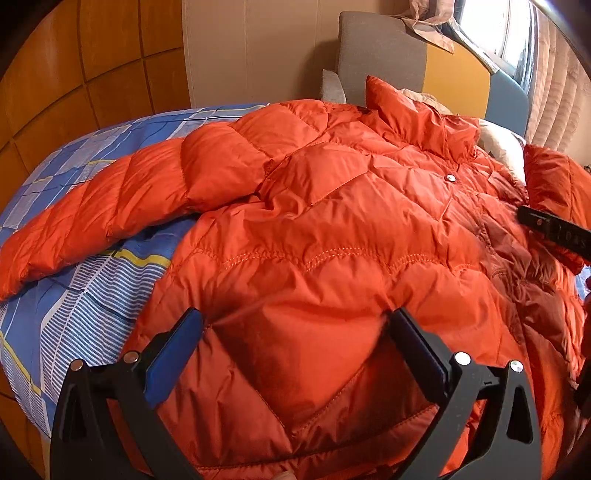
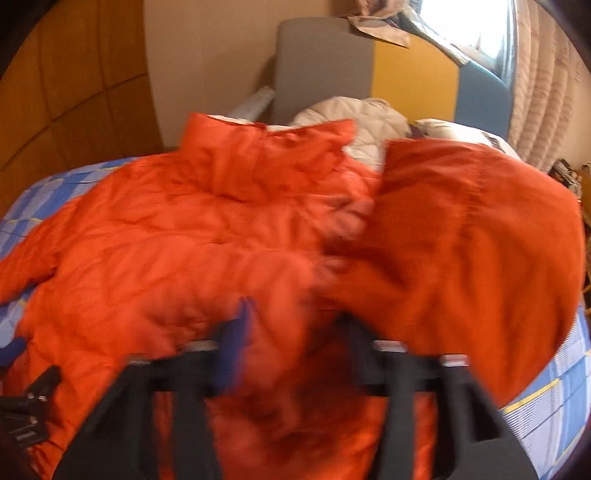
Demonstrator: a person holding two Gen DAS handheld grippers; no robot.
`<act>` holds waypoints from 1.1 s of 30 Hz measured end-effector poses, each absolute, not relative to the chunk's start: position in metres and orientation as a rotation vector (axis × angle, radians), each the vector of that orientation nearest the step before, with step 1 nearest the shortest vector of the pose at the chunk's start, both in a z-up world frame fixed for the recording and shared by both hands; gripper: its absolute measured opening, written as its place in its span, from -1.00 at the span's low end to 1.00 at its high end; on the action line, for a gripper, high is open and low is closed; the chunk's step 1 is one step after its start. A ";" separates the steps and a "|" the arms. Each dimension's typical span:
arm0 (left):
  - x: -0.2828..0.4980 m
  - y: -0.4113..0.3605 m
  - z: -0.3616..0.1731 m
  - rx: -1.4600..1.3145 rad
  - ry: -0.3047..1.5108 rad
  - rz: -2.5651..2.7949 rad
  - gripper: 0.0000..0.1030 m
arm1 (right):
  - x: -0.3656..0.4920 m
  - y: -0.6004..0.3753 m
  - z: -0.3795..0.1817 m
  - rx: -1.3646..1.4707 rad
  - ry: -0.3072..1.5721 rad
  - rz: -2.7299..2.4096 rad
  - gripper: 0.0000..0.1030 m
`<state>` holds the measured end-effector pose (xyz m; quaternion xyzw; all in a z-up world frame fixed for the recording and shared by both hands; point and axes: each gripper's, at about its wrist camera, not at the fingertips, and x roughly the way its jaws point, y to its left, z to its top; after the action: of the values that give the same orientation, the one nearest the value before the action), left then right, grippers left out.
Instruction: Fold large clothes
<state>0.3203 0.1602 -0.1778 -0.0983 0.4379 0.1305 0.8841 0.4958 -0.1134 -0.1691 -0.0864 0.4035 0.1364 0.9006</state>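
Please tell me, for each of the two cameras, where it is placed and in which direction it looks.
Left wrist: on the left tool, looking down over the orange jacket on the checked bedsheet; its own open fingers show, plus the right tool's tip at right.
Right wrist: on the right tool, blurred, facing the jacket's collar; own fingers show.
Shared: jacket, bedsheet, grey headboard, window.

No legible text, label, brand, number or sign in either view. Faint pale lettering on the black bar of the right gripper (image 1: 554, 230) at the right edge of the left wrist view: too small and blurred to read. Similar faint marking on the black left gripper (image 2: 26, 413) at the lower left of the right wrist view: unreadable. Right wrist view blurred throughout.
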 end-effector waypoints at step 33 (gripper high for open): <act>0.331 0.128 -0.139 -0.372 0.810 0.025 0.95 | 0.447 -0.248 -0.168 0.437 0.890 0.160 0.51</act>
<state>0.3315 0.1279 -0.1389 -0.1801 0.3915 0.0122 0.9023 0.4471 -0.2484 -0.1675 0.2093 0.4266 0.0767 0.8765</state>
